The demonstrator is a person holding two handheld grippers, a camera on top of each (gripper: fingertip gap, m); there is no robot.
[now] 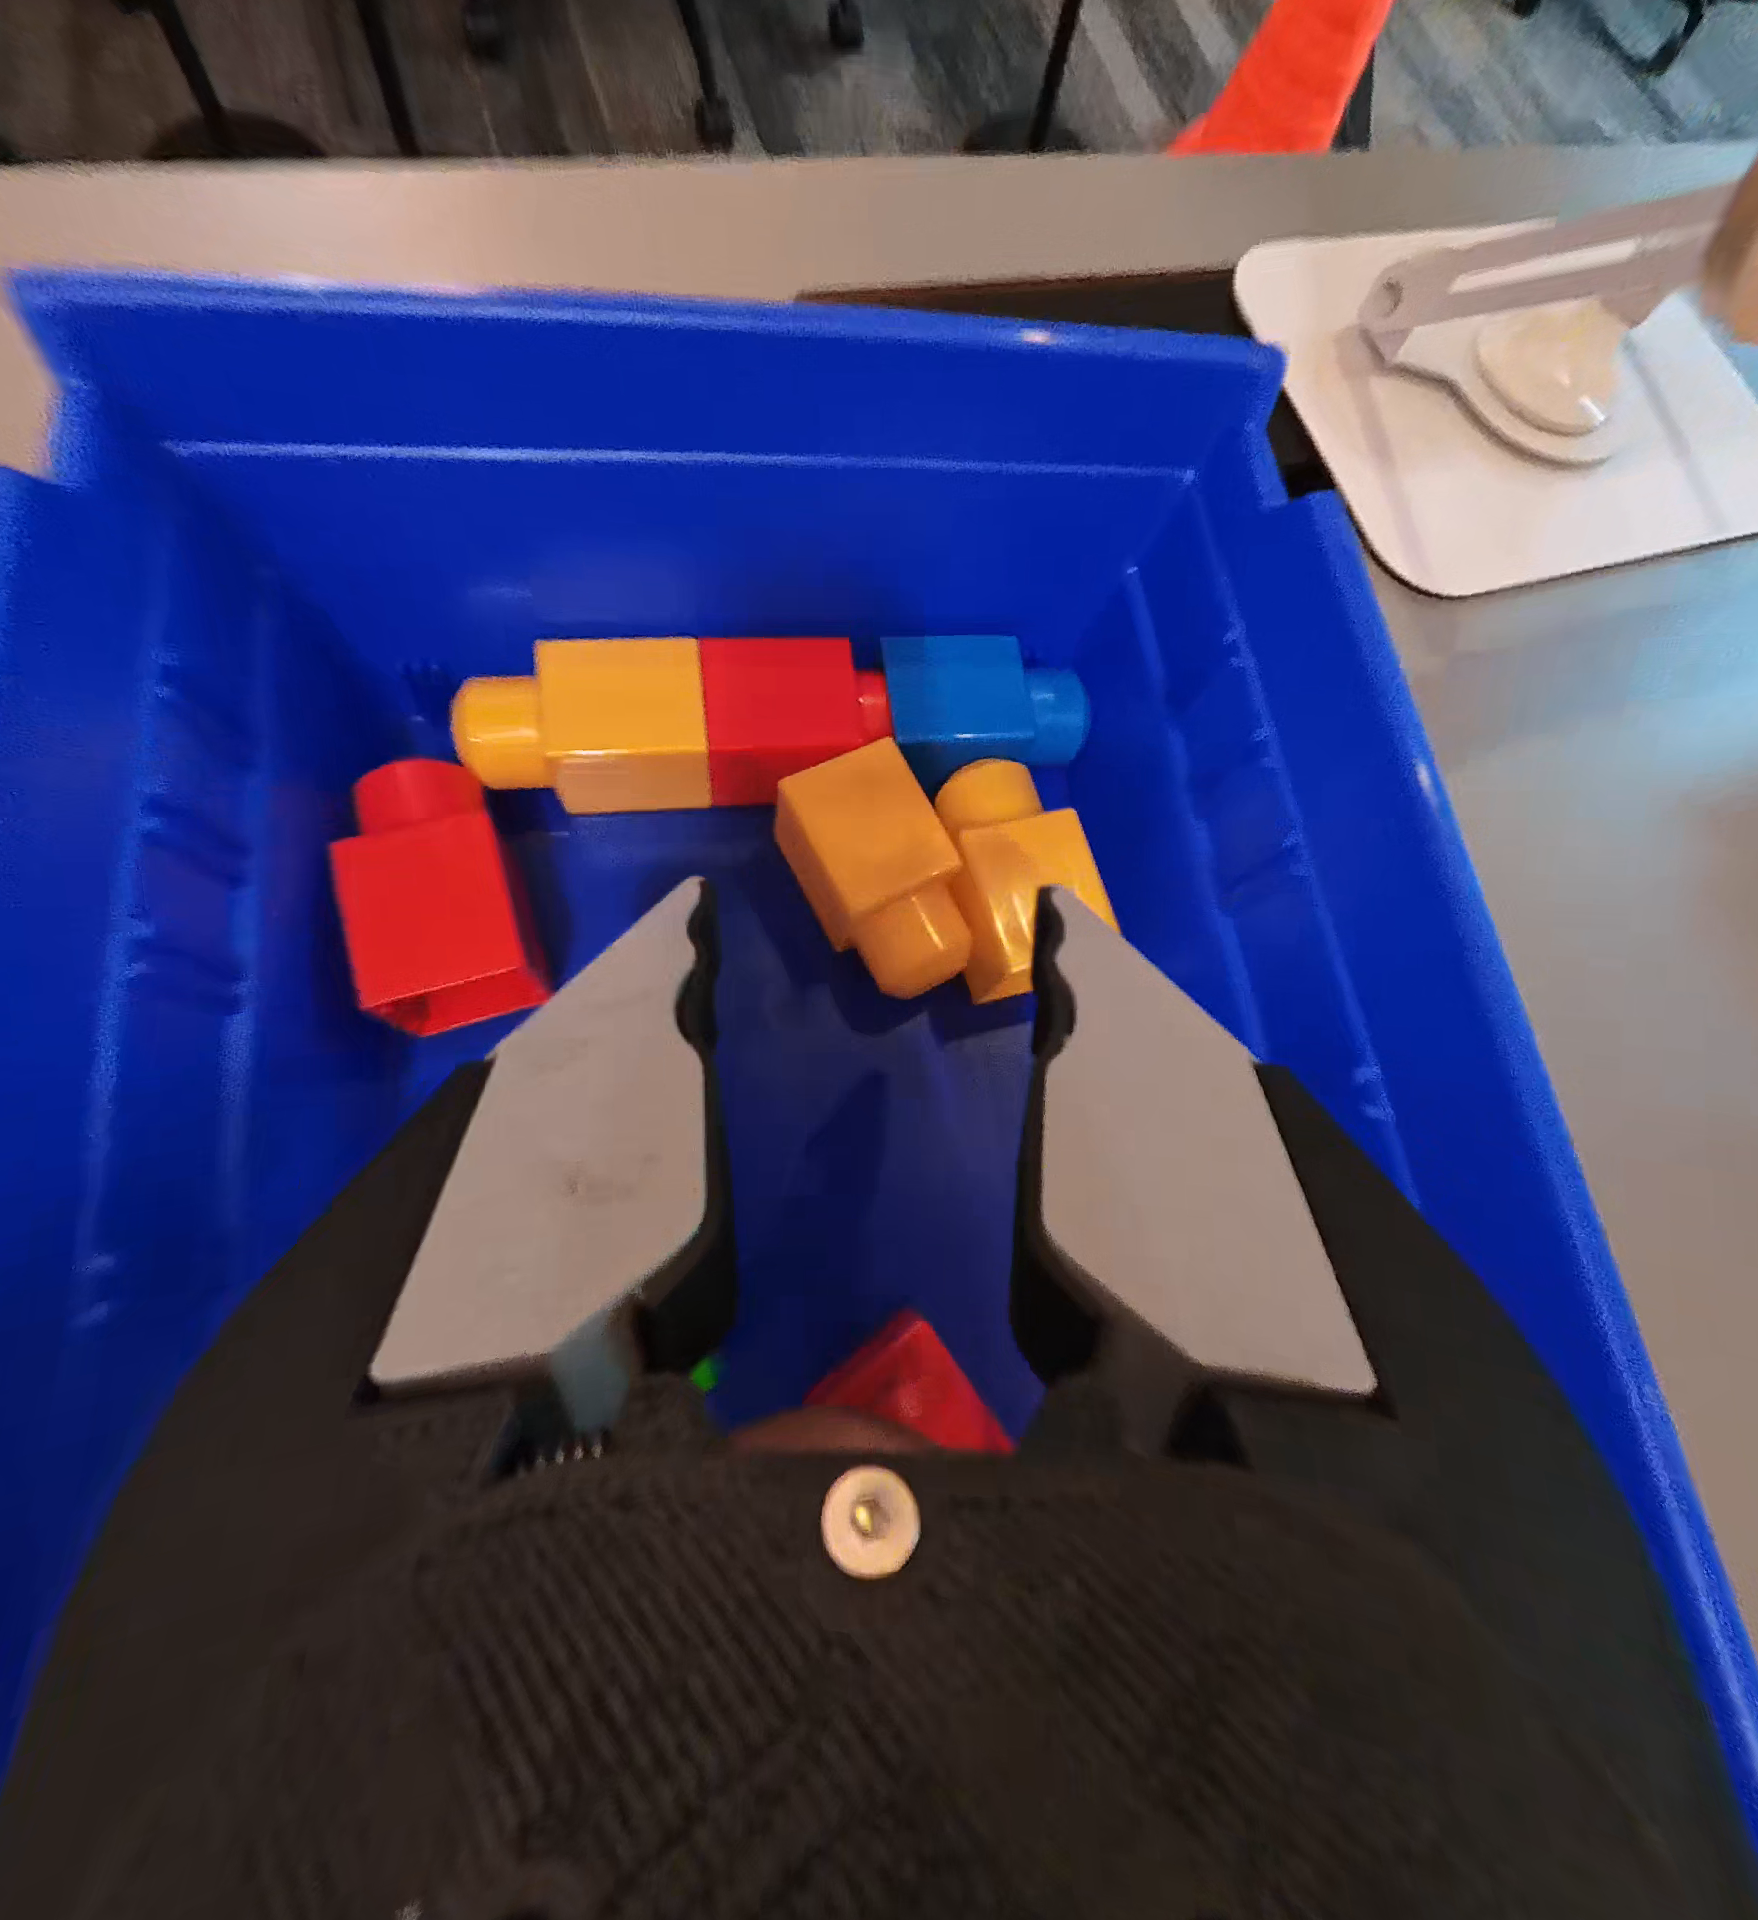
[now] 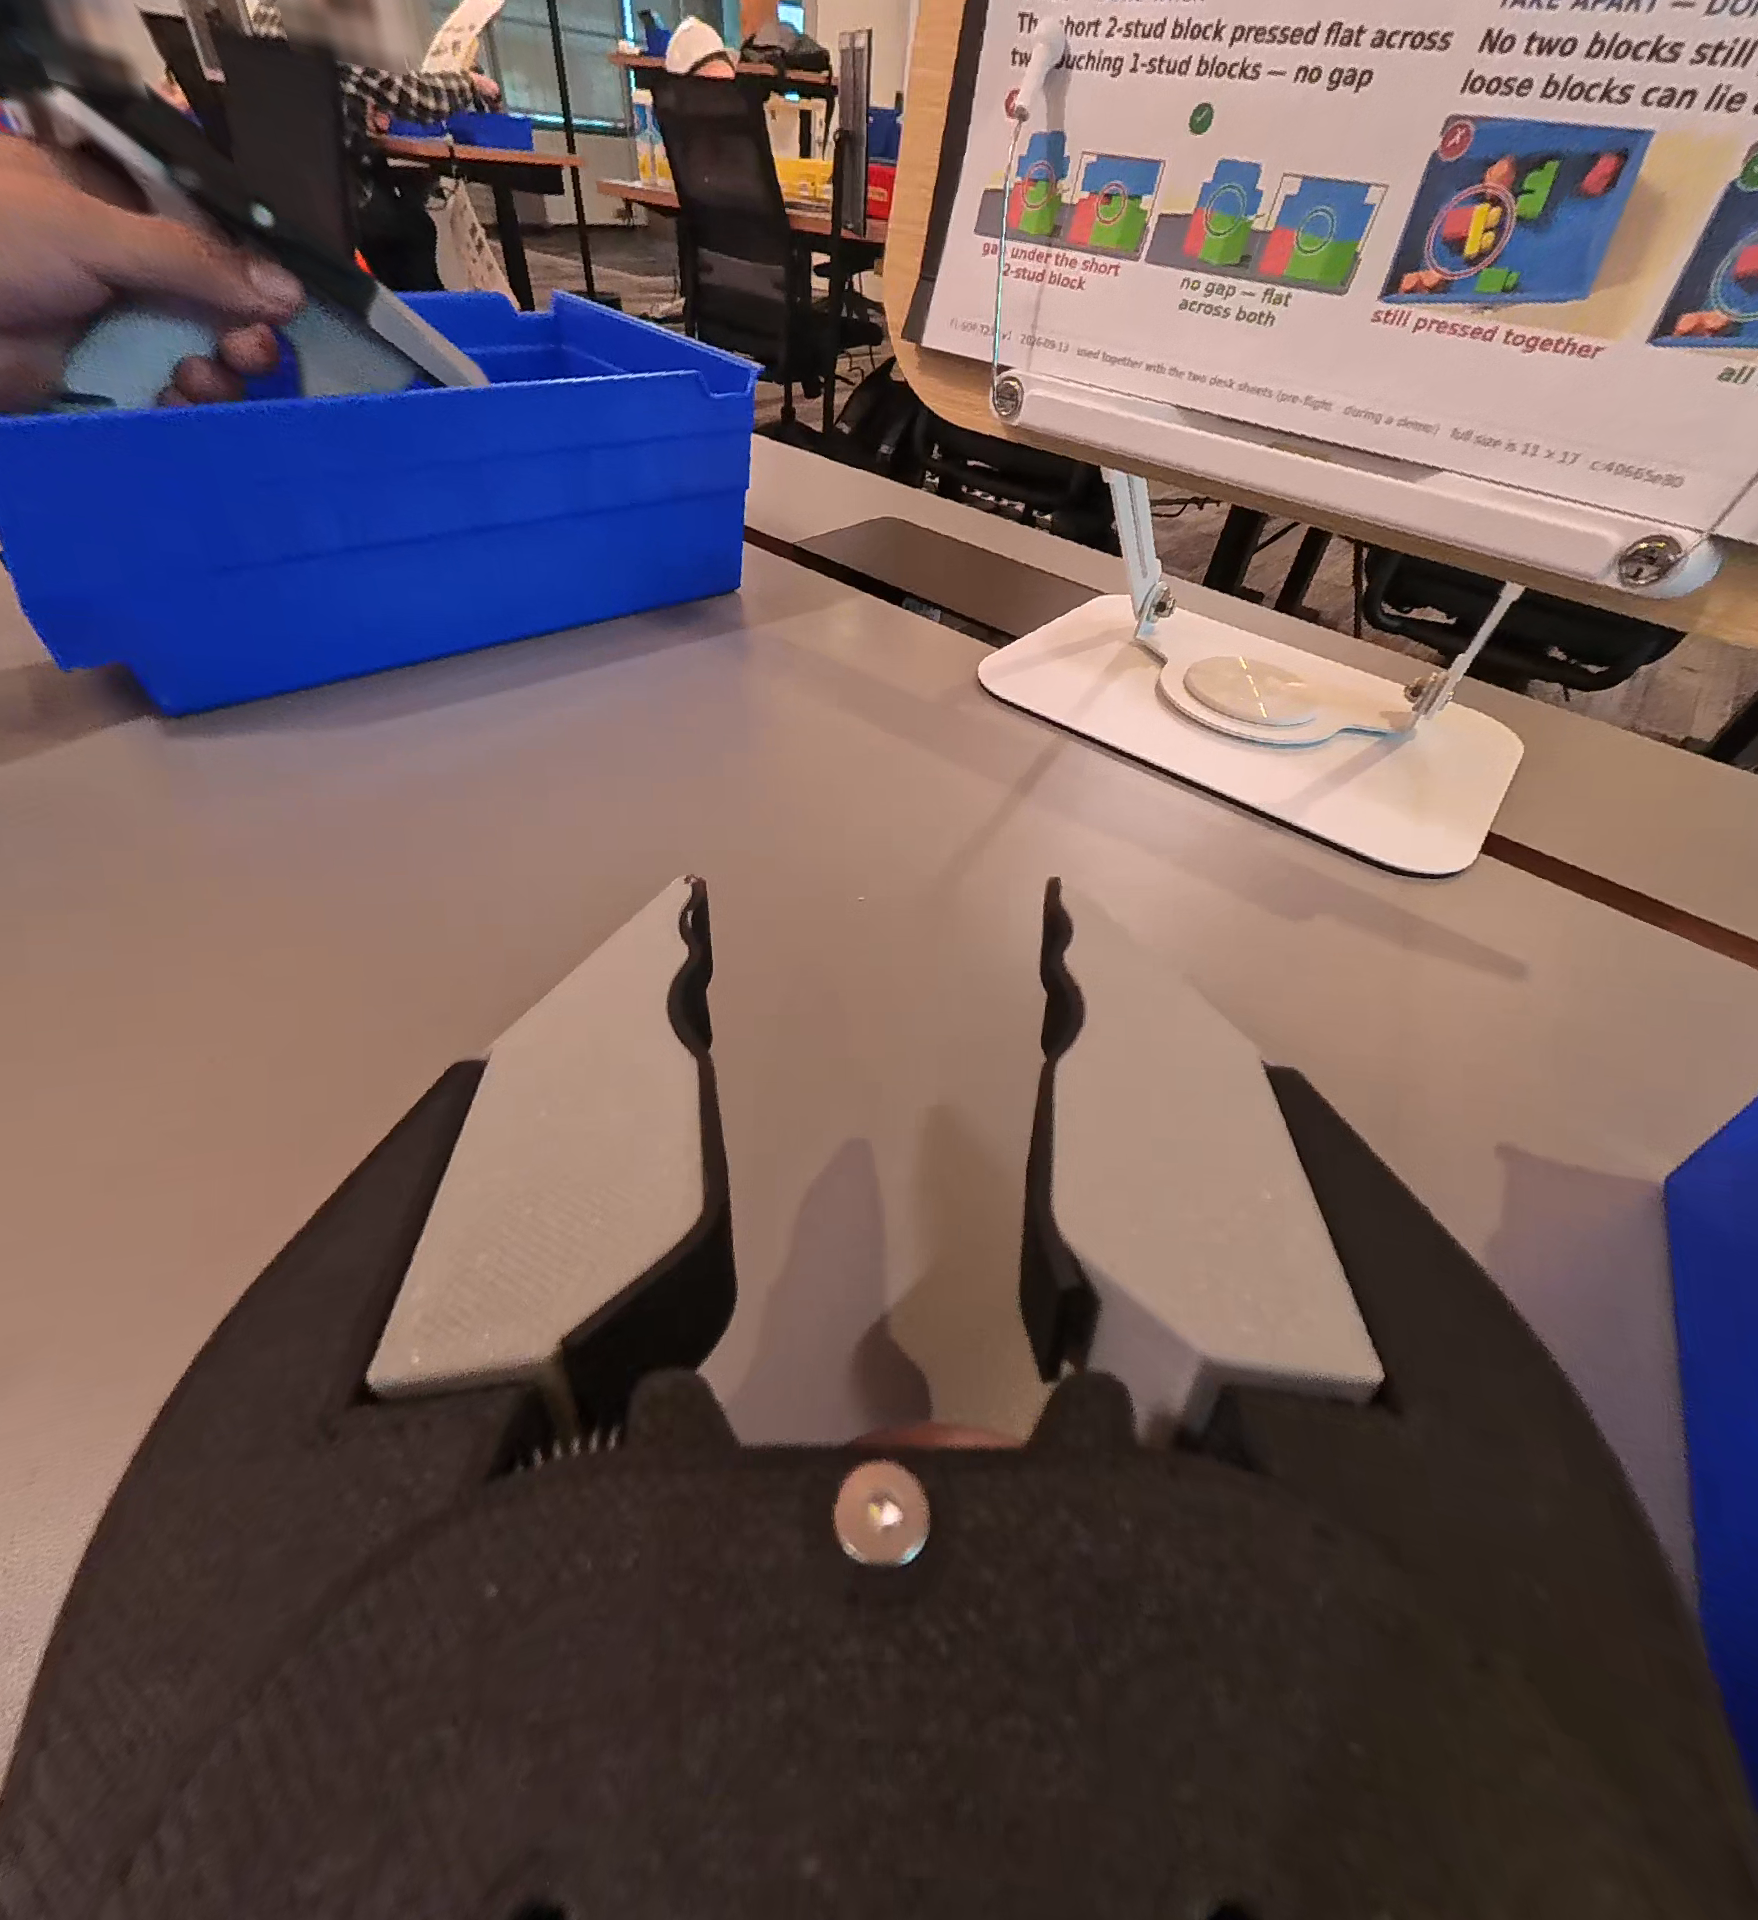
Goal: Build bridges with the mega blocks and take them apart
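Seven blocks are seen in the blue bin (image 1: 646, 520): a yellow-red-blue row (image 1: 771, 717) at 12 o'clock, a red block (image 1: 428, 914) at 10, two yellow blocks (image 1: 948, 883) at 1 and a red piece (image 1: 906, 1387) near the palm. The left gripper (image 1: 870, 914) is held released and empty inside the bin. The right gripper (image 2: 873, 904) is likewise spread, empty, above the grey table (image 2: 335, 935).

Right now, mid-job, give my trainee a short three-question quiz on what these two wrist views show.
1. True or false: the left gripper is open above the blue bin.
2. Which colour joins directly to the yellow block along the far wall? A red, B green, C white.
3. Fill in: the right gripper holds ____ above the grey table.

Key: 1 true; 2 A; 3 nothing.
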